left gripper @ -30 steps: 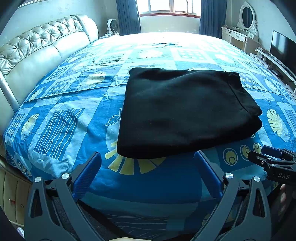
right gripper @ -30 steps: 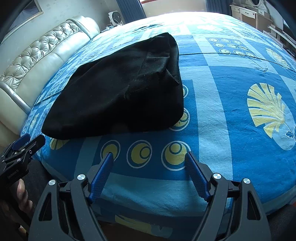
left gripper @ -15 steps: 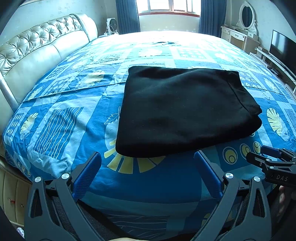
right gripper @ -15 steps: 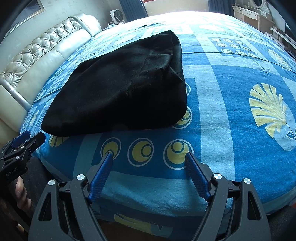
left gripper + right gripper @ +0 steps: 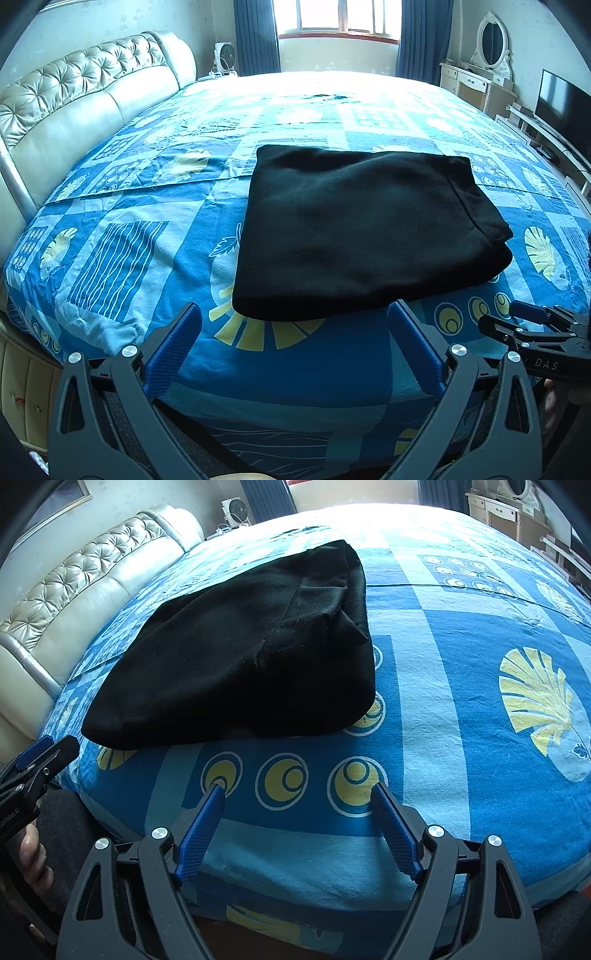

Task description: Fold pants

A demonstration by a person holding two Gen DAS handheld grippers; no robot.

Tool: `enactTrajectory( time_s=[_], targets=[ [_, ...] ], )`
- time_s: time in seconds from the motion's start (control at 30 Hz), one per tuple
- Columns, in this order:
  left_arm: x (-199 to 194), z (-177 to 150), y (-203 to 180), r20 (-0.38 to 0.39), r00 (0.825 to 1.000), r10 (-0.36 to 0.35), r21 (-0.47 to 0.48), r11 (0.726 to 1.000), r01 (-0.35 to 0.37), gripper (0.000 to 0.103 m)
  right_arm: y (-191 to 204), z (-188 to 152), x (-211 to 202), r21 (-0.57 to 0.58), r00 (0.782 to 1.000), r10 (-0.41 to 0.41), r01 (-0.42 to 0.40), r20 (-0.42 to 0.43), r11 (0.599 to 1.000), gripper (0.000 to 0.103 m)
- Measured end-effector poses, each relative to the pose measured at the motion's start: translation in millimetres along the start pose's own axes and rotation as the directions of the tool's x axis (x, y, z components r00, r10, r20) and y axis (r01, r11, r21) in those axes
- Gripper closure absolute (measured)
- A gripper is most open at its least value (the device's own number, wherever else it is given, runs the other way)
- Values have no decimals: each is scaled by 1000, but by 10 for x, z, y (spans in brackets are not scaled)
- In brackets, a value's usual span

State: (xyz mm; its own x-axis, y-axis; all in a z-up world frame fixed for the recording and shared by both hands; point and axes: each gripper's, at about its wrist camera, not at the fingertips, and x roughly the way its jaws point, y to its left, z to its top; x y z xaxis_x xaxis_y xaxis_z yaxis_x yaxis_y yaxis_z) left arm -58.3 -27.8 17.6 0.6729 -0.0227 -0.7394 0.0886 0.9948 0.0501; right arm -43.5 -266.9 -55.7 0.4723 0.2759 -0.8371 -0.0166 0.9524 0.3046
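Black pants (image 5: 362,229) lie folded into a flat rectangle on the blue patterned bedspread (image 5: 147,236); in the right wrist view the same pants (image 5: 243,657) fill the upper left. My left gripper (image 5: 293,314) hovers open just short of the pants' near edge, nothing between its blue pads. My right gripper (image 5: 297,794) is open too, above the yellow circle prints to the right of the pants, holding nothing. Each gripper shows at the other view's edge: the right gripper (image 5: 532,328) and the left gripper (image 5: 33,764).
A tufted cream headboard (image 5: 74,99) runs along the left. A small fan (image 5: 225,55) stands by the window with dark curtains (image 5: 255,37). A white dressing table (image 5: 476,85) and a television (image 5: 561,99) line the right wall. The bed's near edge (image 5: 295,424) drops off below the grippers.
The pants and both grippers stand where they were; only a slight drift of the left wrist view.
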Motion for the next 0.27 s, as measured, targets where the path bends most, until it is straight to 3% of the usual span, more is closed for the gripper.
enactTrajectory(
  time_s=[0.13,0.27],
  targets=[
    [27,265,287,29,1000,1,-59,998,1,2,-72,99,-74,39,999,42,-42,5,998,23],
    [426,618,803,21,994,111,-93,990,-109,2,-211,383,-210,60,997,32,-36,70,998,23]
  ],
)
